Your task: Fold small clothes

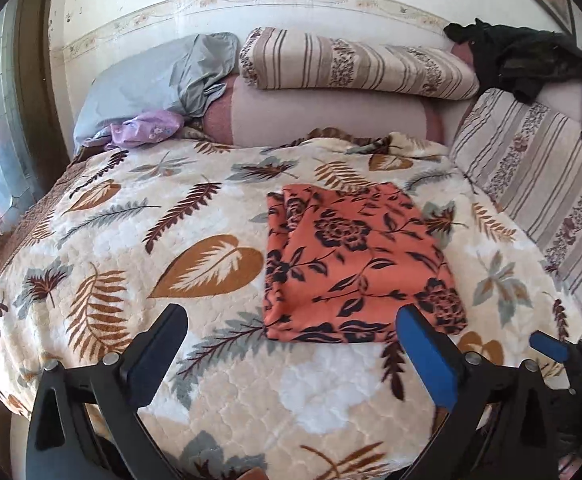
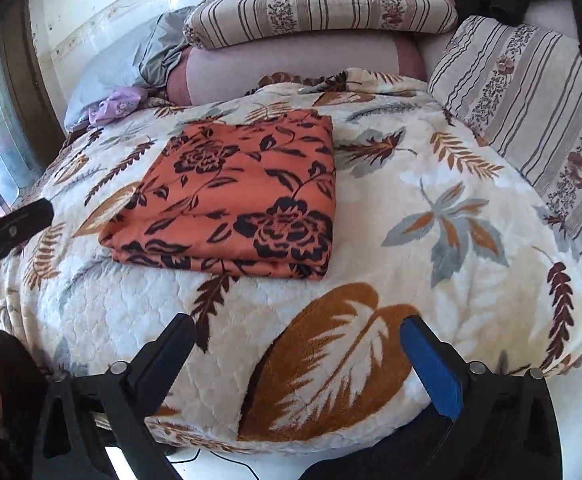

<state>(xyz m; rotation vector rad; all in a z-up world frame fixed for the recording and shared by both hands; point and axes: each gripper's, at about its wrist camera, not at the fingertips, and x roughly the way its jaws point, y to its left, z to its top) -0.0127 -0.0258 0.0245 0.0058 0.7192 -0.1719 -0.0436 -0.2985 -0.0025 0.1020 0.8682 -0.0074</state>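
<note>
The orange floral garment (image 1: 355, 264) lies folded into a neat rectangle on the leaf-patterned blanket (image 1: 139, 240) that covers the bed, its stacked edges facing the cameras. It serves as the landmark here. Beyond it, at the head of the bed, a striped pillow (image 1: 355, 64) rests on a pink bolster (image 1: 331, 120); beyond and to its left sit a grey pillow (image 1: 147, 84) and a crumpled lilac cloth (image 1: 147, 128). To its right a second striped cushion (image 1: 539, 184) leans against the wall, with dark clothes (image 1: 519, 56) heaped above it.

The left hand-held gripper (image 1: 291, 320) hovers just in front of the garment's near edge, jaws spread wide and empty, not touching the fabric. The right hand-held gripper (image 2: 297, 330) hangs in front of the garment and to its right, over a large brown leaf print, jaws likewise wide apart with nothing between them.
</note>
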